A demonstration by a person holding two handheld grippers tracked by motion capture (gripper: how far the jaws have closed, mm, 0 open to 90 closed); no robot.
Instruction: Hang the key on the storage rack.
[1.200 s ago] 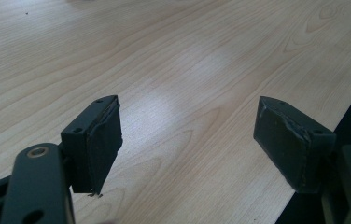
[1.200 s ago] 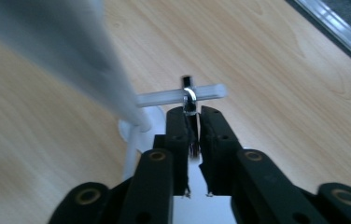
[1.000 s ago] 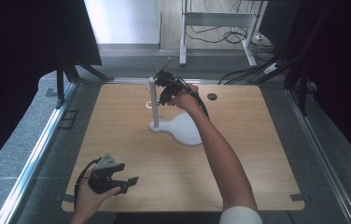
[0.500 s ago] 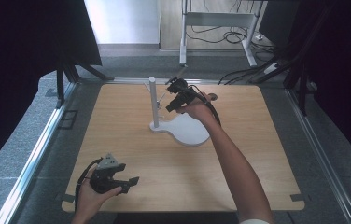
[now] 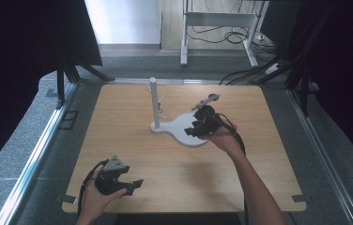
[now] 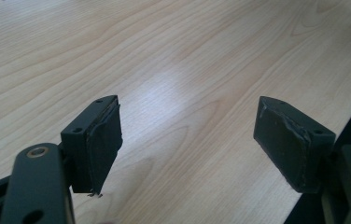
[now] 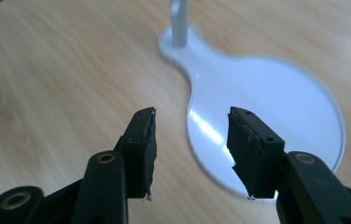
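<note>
At the centre of the high view, the right gripper (image 5: 197, 130) hangs over the round end of a white stand base (image 5: 182, 127) on the wooden table (image 5: 118, 122), its jaws half apart, having just been opening, with nothing between them. In the right gripper view the base (image 7: 267, 93) fills the right half of the frame and its upright post (image 7: 179, 21) rises at the top edge. The post (image 5: 154, 101) stands just left of centre in the high view. At lower left, the left gripper (image 5: 134, 185) rests in a hand near the table's front edge, jaws wide and empty above bare wood (image 6: 173, 93).
</note>
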